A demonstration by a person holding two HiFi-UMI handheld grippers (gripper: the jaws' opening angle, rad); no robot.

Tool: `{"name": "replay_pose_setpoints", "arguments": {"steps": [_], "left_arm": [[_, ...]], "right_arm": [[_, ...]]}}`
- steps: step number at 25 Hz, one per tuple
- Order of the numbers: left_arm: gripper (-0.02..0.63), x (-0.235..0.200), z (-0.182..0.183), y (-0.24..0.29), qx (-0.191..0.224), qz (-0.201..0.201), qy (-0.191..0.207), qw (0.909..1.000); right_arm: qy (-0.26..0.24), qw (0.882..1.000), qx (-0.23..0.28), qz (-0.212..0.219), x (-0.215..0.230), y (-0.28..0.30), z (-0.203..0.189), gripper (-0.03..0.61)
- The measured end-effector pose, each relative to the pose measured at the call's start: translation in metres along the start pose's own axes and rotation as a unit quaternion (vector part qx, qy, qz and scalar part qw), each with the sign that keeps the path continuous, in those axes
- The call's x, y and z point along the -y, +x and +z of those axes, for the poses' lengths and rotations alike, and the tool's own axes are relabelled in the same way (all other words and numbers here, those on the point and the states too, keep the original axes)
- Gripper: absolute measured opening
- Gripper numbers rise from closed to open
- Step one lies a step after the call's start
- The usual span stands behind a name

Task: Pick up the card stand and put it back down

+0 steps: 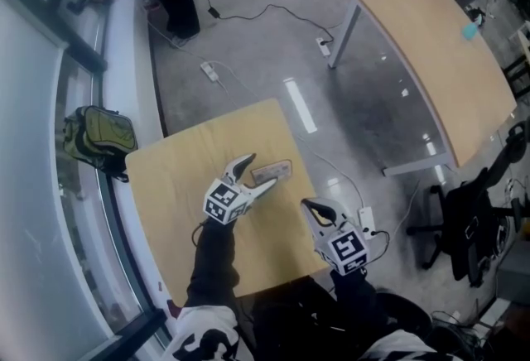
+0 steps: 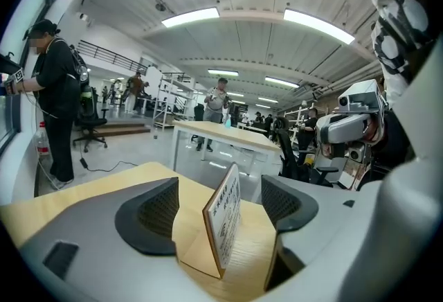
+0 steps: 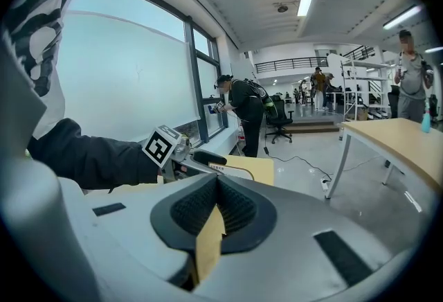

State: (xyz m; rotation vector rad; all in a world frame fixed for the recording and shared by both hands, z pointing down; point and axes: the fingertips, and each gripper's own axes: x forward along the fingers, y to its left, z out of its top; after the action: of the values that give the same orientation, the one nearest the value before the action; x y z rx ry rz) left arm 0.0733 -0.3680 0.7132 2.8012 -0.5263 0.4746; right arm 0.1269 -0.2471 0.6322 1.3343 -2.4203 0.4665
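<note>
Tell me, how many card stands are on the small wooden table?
1. The card stand is near the table's right edge, between the open jaws of the left claw. The arms cover part of the table, so another could be hidden.

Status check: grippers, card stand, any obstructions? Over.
Left gripper open around card stand, pads not touching. Right gripper shut, empty. Card stand sits on table; no obstruction seen.
</note>
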Motion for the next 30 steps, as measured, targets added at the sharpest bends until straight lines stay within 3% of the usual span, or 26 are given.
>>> {"name": "replay_pose_setpoints", "arguments": {"steps": [9,17,21,30], "left_arm": [[0.356,0.017,0.0,0.023,-0.011,-0.05,0.018,0.9985],[0.174,0.022,-0.004,0.034,-0.023,-0.056,0.032,0.9976],[0.053,0.021,-0.002,0.036,-0.023,-0.053,0.032,0.9978],[0.02,0.033,-0.01,0.038,-0.056,-0.055,0.022,0.9967]], "right_arm": [[0.002,1.0,-0.01,0.007,-0.005,0.001,-0.008,0.023],[0.008,1.0,-0.016,0.007,-0.005,-0.004,-0.018,0.023],[0.011,1.0,-0.017,0.006,-0.001,-0.007,-0.021,0.023],[0.007,1.0,0.001,0.01,-0.002,-0.014,-0.012,0.023]]}}
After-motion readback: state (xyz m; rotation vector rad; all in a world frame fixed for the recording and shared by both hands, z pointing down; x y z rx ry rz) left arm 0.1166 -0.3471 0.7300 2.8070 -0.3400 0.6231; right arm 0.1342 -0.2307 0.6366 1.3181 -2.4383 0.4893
